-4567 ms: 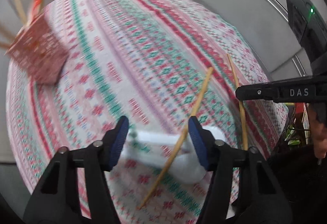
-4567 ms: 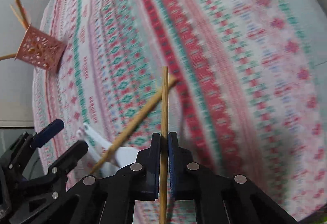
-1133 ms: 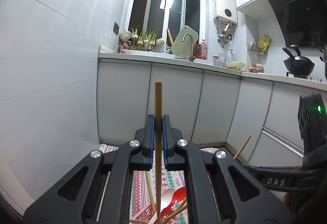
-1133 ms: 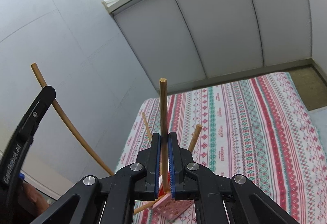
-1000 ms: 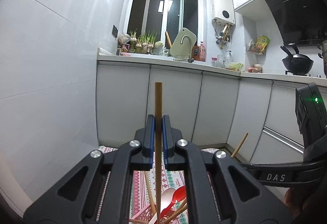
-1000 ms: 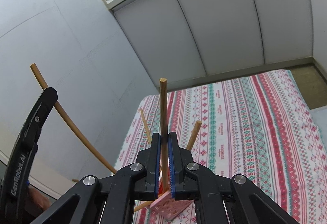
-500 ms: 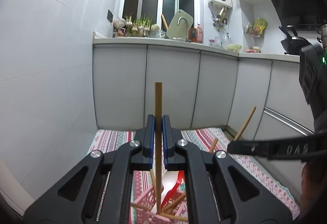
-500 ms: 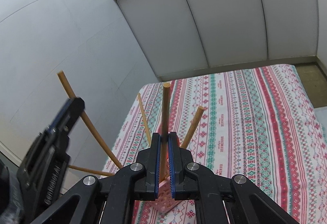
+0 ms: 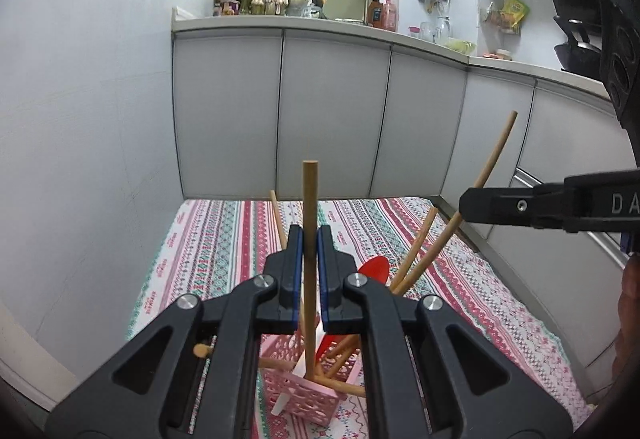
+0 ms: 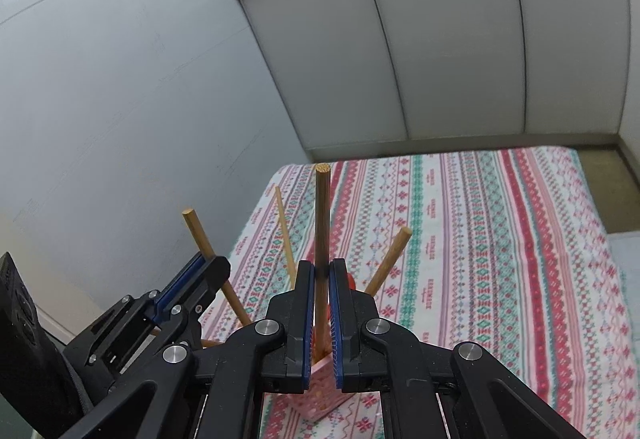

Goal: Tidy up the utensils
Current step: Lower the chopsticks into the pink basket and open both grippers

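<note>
Two wooden chopsticks are each clamped upright, one per gripper. Left gripper (image 9: pixel 309 239) is closed tight on its chopstick (image 9: pixel 310 199), whose lower end reaches down into the pink basket (image 9: pixel 308 395) directly below the jaws. Right gripper (image 10: pixel 319 271) is likewise pinched on a second chopstick (image 10: pixel 321 215), standing over the same basket, just beside the left one. Other chopsticks and a red spoon (image 9: pixel 374 267) lean in the basket on the patterned cloth (image 10: pixel 500 239).

Slanting chopsticks (image 9: pixel 416 239) and a red spoon (image 9: pixel 370 269) crowd the pink basket (image 9: pixel 308 397); patterned cloth (image 10: pixel 500 239) beyond lies open.
</note>
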`<state>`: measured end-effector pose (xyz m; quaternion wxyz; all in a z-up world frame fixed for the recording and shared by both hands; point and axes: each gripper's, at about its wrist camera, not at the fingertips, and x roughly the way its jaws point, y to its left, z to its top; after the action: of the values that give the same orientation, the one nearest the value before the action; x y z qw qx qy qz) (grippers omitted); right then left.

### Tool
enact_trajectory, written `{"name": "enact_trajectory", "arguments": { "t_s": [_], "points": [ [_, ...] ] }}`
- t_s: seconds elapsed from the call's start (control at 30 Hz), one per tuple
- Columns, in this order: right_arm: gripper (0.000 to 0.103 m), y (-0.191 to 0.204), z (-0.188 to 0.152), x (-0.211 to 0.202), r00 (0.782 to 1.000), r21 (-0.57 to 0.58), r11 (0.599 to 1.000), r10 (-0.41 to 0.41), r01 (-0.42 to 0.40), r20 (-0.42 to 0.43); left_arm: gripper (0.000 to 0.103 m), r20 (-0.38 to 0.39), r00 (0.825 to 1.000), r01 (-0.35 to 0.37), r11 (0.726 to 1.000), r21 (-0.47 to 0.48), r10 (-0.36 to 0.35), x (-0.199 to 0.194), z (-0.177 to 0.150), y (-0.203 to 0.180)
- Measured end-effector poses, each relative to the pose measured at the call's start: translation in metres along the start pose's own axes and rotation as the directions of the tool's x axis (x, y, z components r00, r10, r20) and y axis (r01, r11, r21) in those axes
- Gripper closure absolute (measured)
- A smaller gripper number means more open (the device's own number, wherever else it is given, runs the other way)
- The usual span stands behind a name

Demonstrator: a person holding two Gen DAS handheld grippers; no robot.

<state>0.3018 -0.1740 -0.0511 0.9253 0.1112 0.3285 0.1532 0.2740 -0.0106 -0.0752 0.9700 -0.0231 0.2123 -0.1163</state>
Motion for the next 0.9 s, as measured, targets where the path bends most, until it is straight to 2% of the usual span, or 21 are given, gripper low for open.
{"name": "enact_trajectory", "arguments": {
  "t_s": [0.23,0.57,0.77,0.9],
  "points": [
    [0.097,0.003,-0.003,0.017,0.998,-0.020,1.000,-0.002,0.000,-0.062,0.095,-0.081,0.997,0.005,0.999,-0.054,-0.009,0.003,-0.001,0.004],
    [0.097,-0.011,-0.012,0.034,0.992,0.021,1.000,0.012,-0.010,-0.123,0.095,-0.215,0.975,0.039,0.993,-0.115,-0.063,-0.002,0.000,-0.003],
    [0.097,-0.011,-0.011,0.036,0.989,0.008,1.000,0.026,-0.025,-0.147,0.095,-0.271,0.959,0.054,0.991,-0.120,-0.085,-0.006,0.001,-0.014],
    [0.097,-0.005,-0.010,0.035,0.986,-0.025,0.999,0.030,-0.035,-0.167,0.095,-0.278,0.958,0.045,0.995,-0.087,-0.067,-0.008,0.002,-0.019]
  ]
}}
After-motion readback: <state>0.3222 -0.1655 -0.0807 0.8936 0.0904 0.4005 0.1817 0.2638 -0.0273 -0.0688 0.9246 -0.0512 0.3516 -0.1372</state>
